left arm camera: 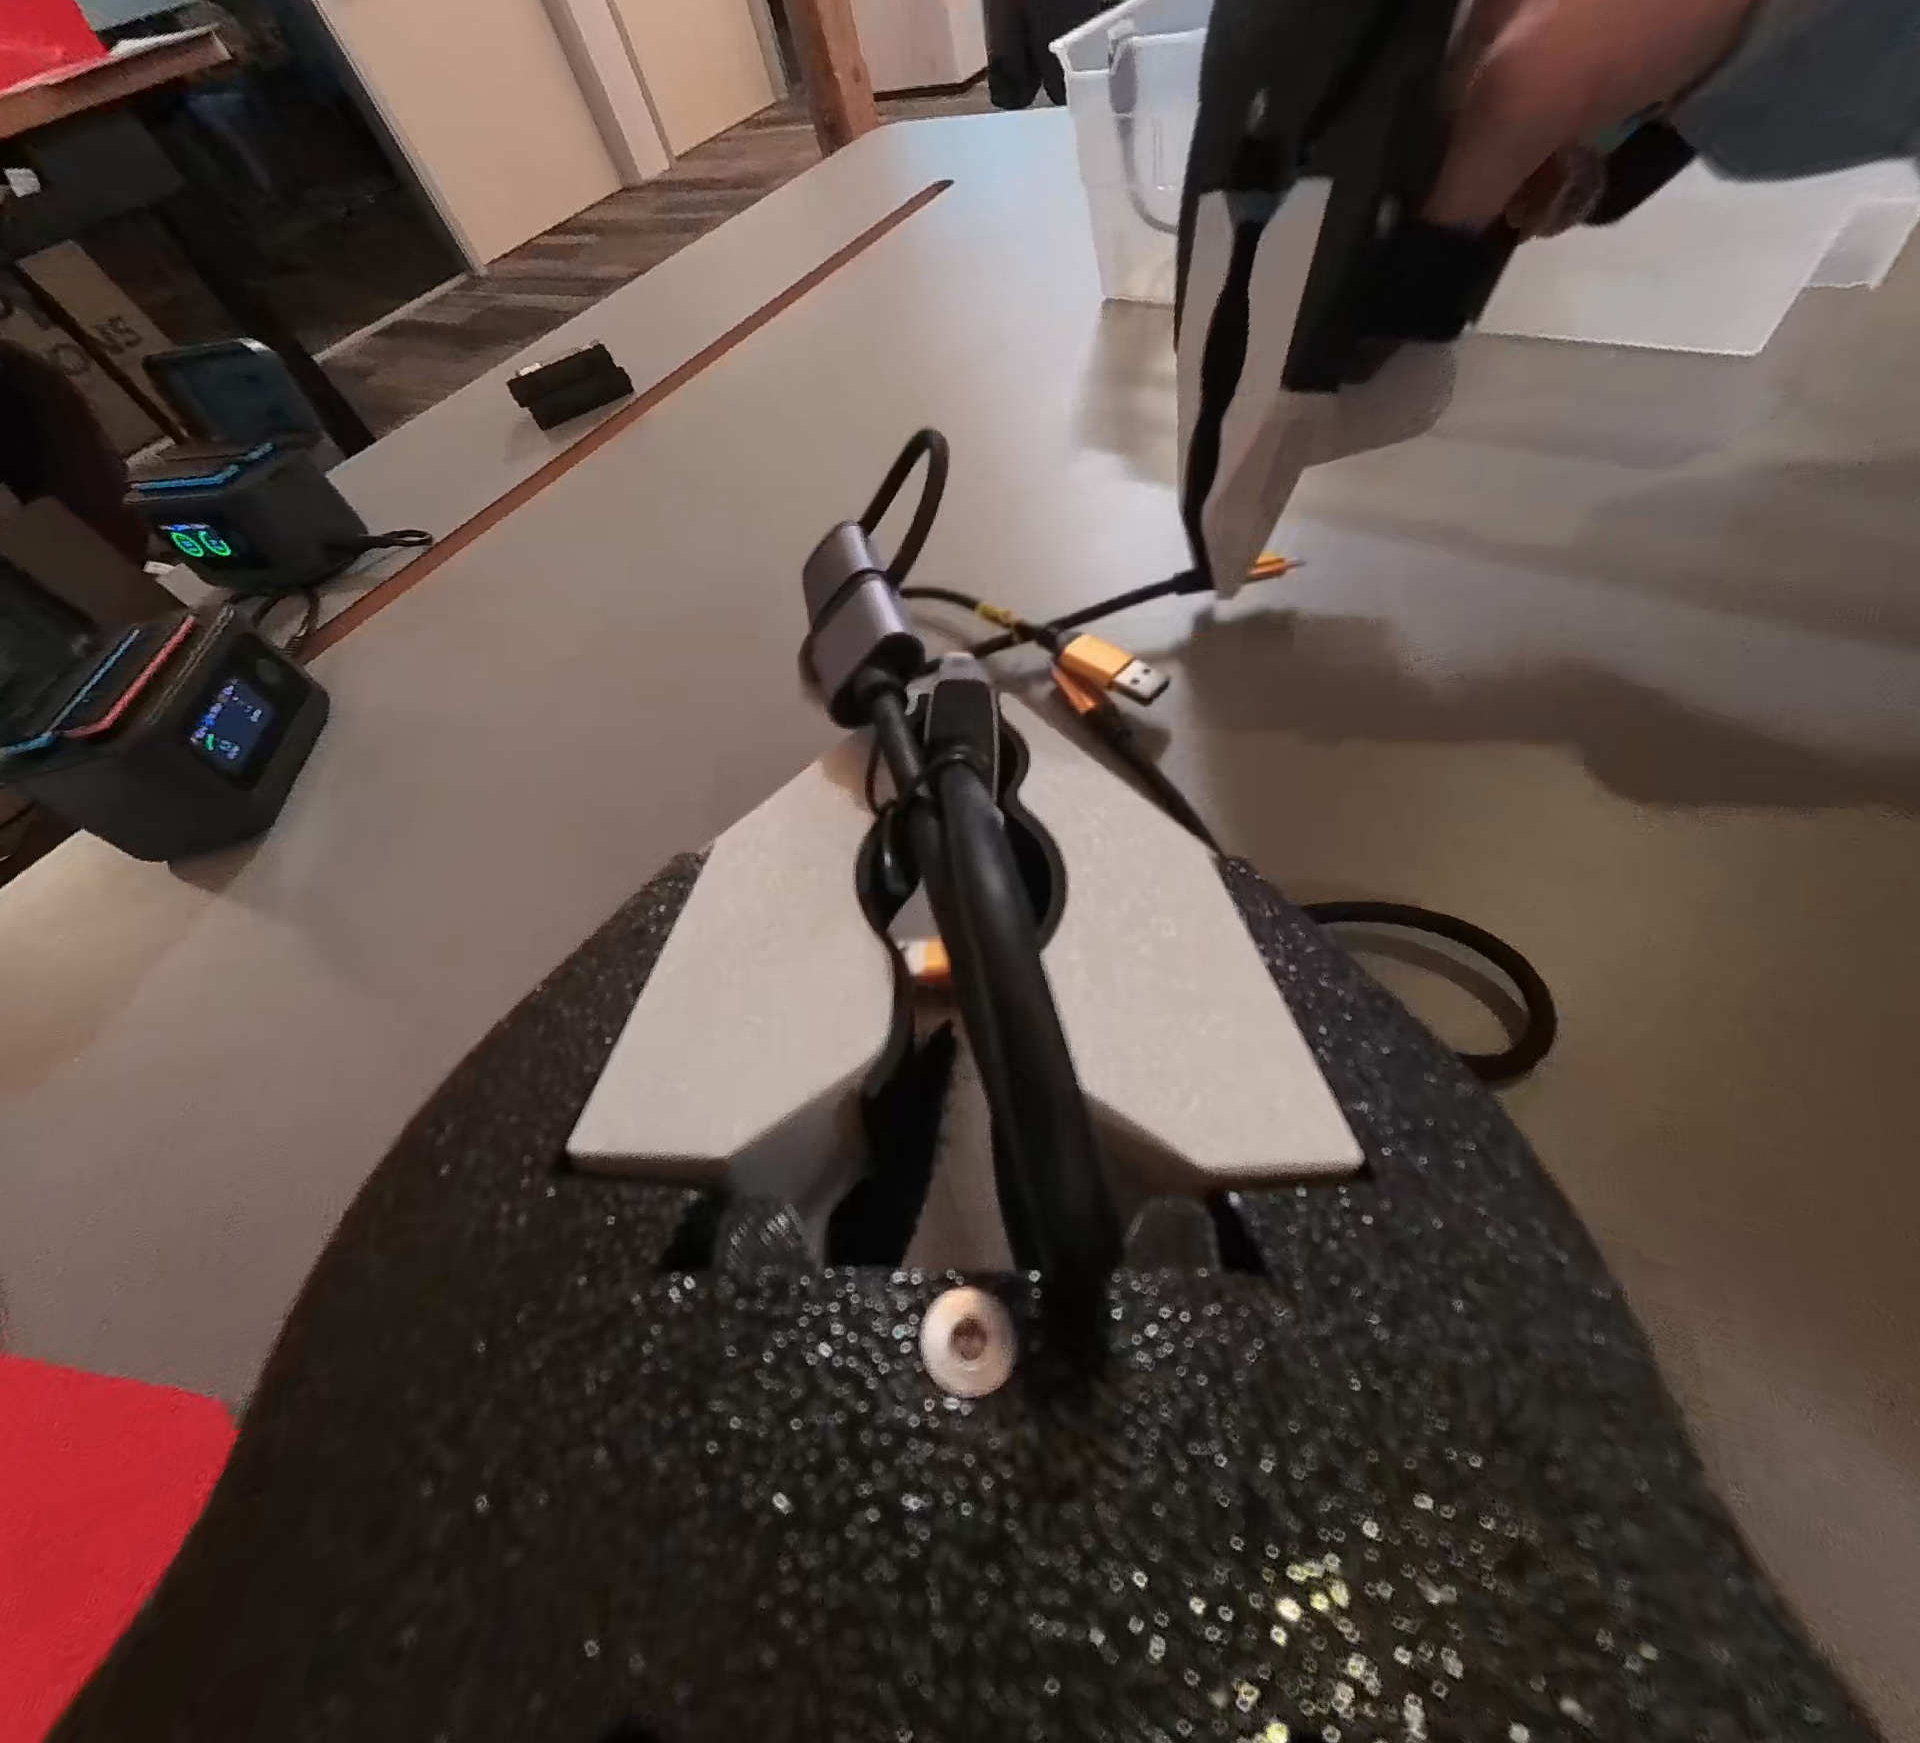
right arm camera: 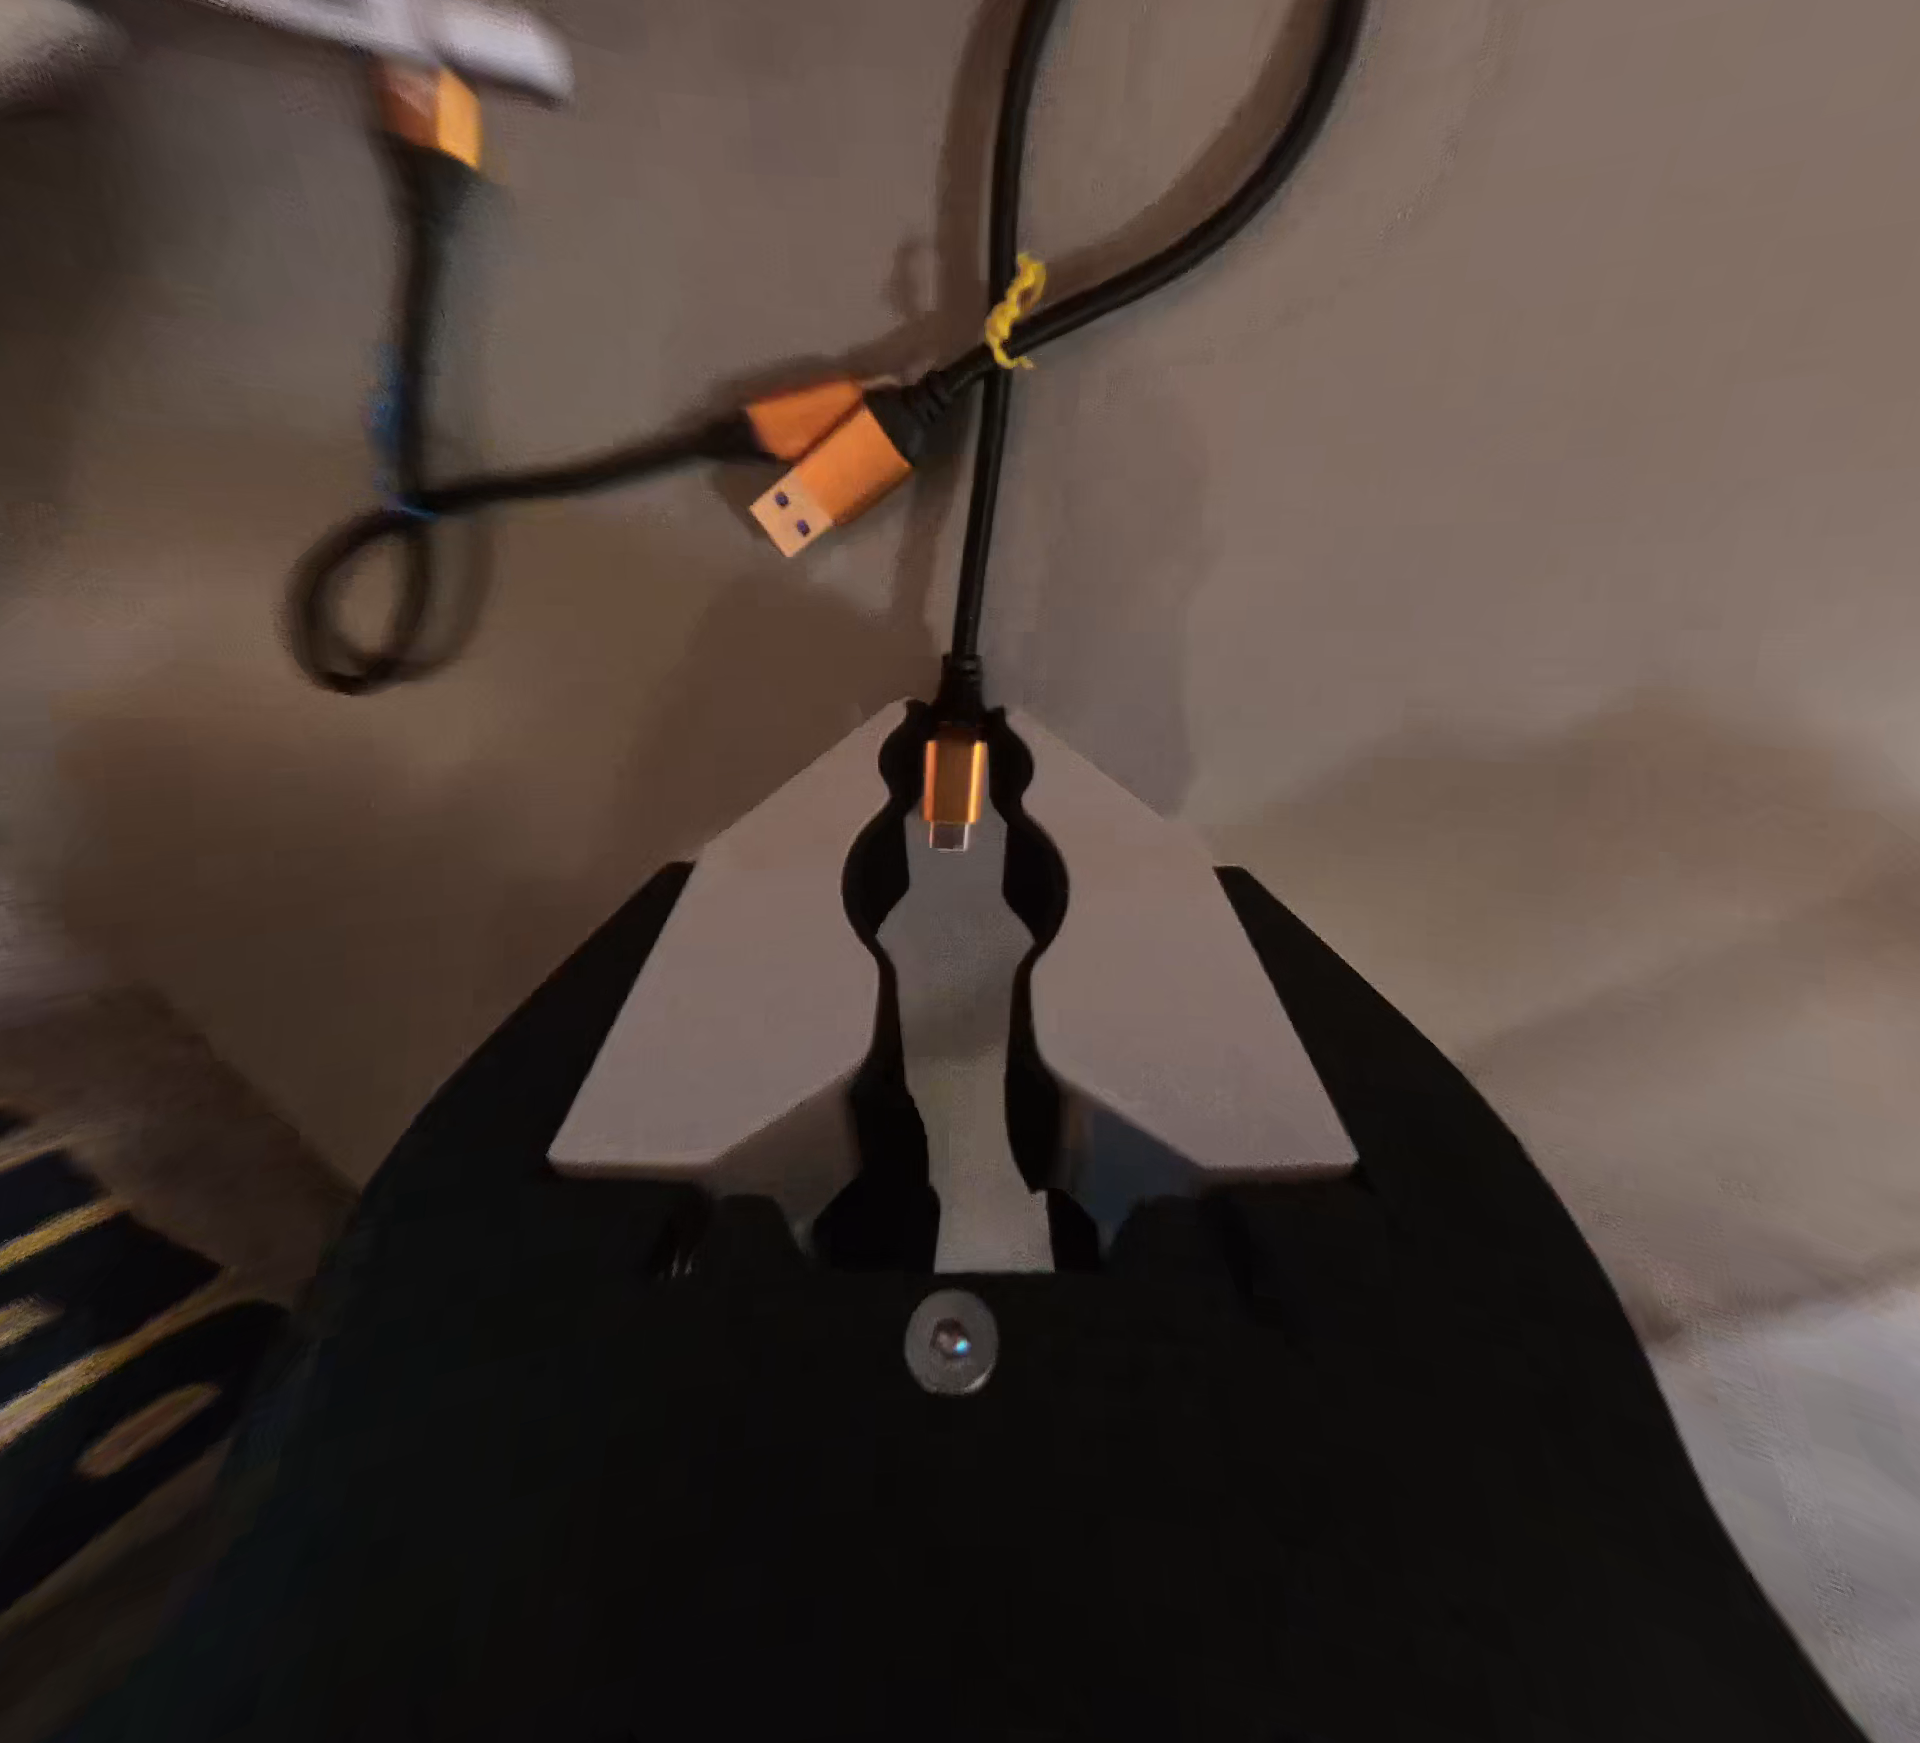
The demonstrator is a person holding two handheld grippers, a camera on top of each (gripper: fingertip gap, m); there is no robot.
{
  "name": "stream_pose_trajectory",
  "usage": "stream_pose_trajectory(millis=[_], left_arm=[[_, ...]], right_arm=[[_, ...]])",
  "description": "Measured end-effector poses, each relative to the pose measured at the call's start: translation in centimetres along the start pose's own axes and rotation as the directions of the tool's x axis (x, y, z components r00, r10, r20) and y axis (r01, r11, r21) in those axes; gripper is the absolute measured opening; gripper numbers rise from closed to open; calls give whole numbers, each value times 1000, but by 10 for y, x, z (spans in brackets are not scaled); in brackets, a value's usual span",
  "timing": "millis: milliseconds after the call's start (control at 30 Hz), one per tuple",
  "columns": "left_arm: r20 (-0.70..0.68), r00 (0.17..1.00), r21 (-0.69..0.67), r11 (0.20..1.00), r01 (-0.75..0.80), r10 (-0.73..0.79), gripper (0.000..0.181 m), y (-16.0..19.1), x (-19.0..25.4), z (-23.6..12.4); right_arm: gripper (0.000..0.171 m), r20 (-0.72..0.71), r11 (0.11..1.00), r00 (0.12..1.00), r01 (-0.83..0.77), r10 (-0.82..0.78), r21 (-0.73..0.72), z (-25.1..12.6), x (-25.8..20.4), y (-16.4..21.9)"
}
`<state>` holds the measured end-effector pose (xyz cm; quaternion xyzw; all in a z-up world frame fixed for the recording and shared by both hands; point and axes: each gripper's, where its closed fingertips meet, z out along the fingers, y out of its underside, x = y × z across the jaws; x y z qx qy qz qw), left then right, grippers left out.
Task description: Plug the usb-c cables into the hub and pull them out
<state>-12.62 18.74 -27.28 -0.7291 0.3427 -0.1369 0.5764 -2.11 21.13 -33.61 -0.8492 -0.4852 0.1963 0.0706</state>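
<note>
In the left wrist view my left gripper (left arm camera: pixel 940 737) is shut on the grey hub (left arm camera: pixel 862 633), whose thick black lead (left arm camera: pixel 1023 1049) runs back between the fingers. An orange plug (left arm camera: pixel 927 961) shows below the fingers; I cannot tell whether it sits in the hub. My right gripper (right arm camera: pixel 951 727) is shut on the orange USB-C plug (right arm camera: pixel 951 784) of a black cable (right arm camera: pixel 1049 166) with a yellow tie (right arm camera: pixel 1013 311). It hangs just above the table and also shows in the left wrist view (left arm camera: pixel 1236 566). That cable's orange USB-A plug (right arm camera: pixel 831 483) lies on the table beside another orange plug (right arm camera: pixel 800 417).
A white plastic bin (left arm camera: pixel 1132 135) stands at the back right of the grey table (left arm camera: pixel 623 654). A small black block (left arm camera: pixel 569 384) lies across a seam. Black devices with lit screens (left arm camera: pixel 223 737) stand at the left edge. Cable loops (left arm camera: pixel 1455 987) lie right of my left gripper.
</note>
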Motion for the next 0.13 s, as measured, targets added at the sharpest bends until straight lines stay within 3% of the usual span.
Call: stream_pose_trajectory(millis=[33,133], left_arm=[[-8,1000,-8,1000,6,-6,8,1,1,1],[-35,999,-49,998,38,-40,7,8,3,3]], right_arm=[[11,88,997,996,-38,31,73,-2,-9,-8],[11,287,949,953,-178,101,259,-9,-24,-28]])
